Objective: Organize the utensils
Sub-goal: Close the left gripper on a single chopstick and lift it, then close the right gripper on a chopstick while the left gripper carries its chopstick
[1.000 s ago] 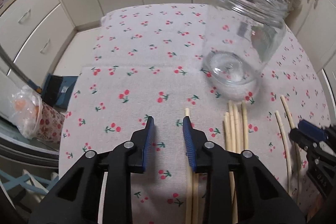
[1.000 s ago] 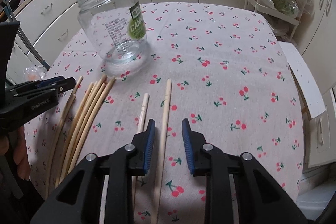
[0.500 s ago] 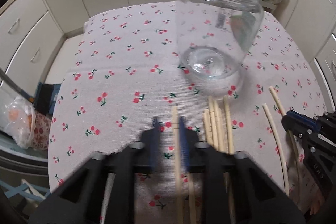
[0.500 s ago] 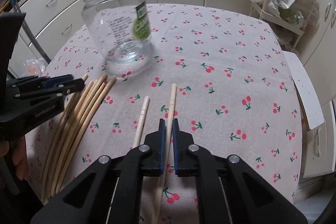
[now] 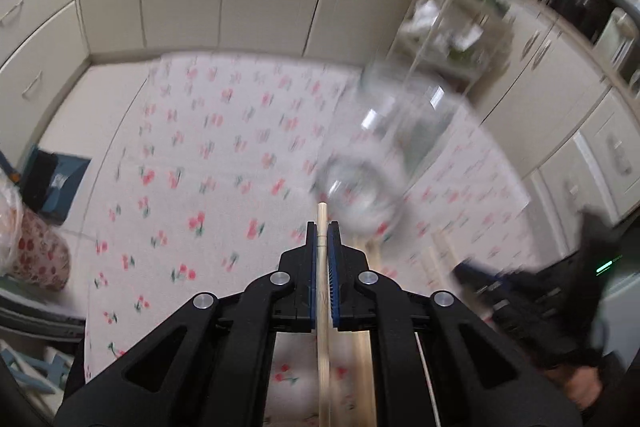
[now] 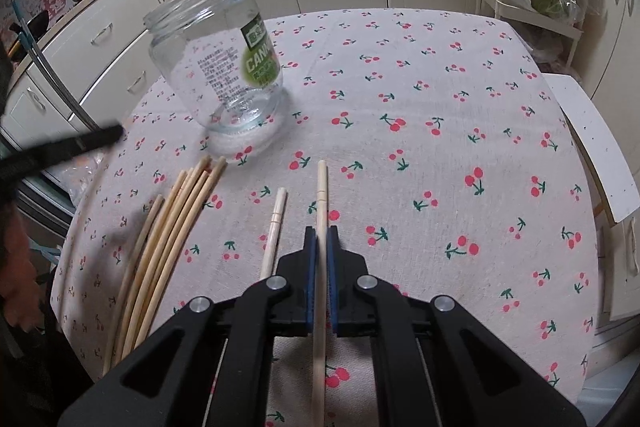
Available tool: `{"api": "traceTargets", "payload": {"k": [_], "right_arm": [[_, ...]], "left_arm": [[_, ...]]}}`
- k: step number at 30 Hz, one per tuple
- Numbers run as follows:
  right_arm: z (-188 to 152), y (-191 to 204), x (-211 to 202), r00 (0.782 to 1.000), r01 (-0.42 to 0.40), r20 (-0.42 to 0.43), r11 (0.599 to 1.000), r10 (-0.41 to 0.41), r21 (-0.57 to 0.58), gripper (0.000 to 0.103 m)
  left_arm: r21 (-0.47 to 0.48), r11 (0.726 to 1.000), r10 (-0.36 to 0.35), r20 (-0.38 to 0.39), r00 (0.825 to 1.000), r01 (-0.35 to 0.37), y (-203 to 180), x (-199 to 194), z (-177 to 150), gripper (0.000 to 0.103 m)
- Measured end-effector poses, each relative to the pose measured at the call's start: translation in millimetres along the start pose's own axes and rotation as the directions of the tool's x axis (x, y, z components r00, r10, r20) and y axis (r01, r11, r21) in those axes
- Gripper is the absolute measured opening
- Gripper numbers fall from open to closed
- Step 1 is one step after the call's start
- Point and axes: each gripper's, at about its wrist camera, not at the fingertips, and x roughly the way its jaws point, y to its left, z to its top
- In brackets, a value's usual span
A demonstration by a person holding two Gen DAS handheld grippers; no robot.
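The left gripper (image 5: 322, 233) is clamped on one chopstick (image 5: 322, 307). The right gripper (image 6: 321, 239) is clamped on another chopstick (image 6: 321, 195), near the jar (image 6: 224, 63).

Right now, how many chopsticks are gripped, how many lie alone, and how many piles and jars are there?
Gripped chopsticks: 2, one each in the left gripper and right gripper
Lone chopstick: 1
Chopstick pile: 1, overlapping sticks uncounted
Glass jar: 1
Total: 5

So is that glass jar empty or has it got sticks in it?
Empty: the jar stands open and clear, nothing inside; the chopsticks lie on the cloth.
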Motion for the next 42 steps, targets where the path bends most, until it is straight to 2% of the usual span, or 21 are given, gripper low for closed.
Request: {"api": "traceTargets", "payload": {"k": [4, 8, 13, 17, 23, 26, 28, 33, 42], "right_arm": [[0.7, -1.1, 0.7, 1.000, -0.002, 0.001, 1.000, 0.002, 0.003, 0.006], [-0.3, -2.3, 1.3, 1.000, -0.005, 0.008, 1.000, 0.005, 0.010, 0.006], [-0.6, -4.2, 2.3, 1.000, -0.012, 0.016, 1.000, 0.012, 0.019, 0.006], [-1.4, -4.4, 2.5, 1.000, -0.018, 0.019, 1.000, 0.017, 0.023, 0.006], [-1.9, -4.9, 2.5, 1.000, -0.024, 0.021, 0.999, 0.023, 0.027, 0.006], [-1.8, -6.0, 2.6, 0.999, -0.032, 0.022, 0.999, 0.031, 0.036, 0.006], [-1.5, -6.9, 2.8, 0.999, -0.036, 0.022, 0.999, 0.035, 0.041, 0.006], [-1.1, -8.8, 3.8, 0.999, -0.047, 0.022, 0.998, 0.046, 0.053, 0.006], [-1.3, -11.1, 4.3, 0.998, -0.058, 0.023, 0.996, 0.057, 0.063, 0.006]], "left_arm": [[0.012, 0.998, -0.065, 0.148, 0.987, 0.064, -15.6, -31.8, 26.9, 0.005], [0.012, 0.994, -0.109, 0.289, 0.951, 0.110, -29.2, -52.0, 58.6, 0.005], [-0.011, 0.993, -0.105, 0.439, 0.892, 0.121, -41.2, -59.4, 97.4, 0.005], [-0.055, 0.993, -0.056, 0.541, 0.839, 0.102, -47.8, -56.8, 122.2, 0.005], [-0.077, 0.997, 0.029, 0.665, 0.746, 0.030, -57.9, -54.4, 139.6, 0.005], [-0.077, 0.997, 0.065, 0.695, 0.716, -0.016, -64.6, -45.8, 145.3, 0.005], [-0.081, 0.996, 0.079, 0.699, 0.711, -0.032, -65.1, -38.3, 145.3, 0.005], [-0.080, 0.995, 0.097, 0.688, 0.719, -0.058, -64.2, -18.9, 140.8, 0.005], [-0.046, 0.995, 0.099, 0.699, 0.708, -0.093, -60.8, -12.2, 118.8, 0.005]]}}
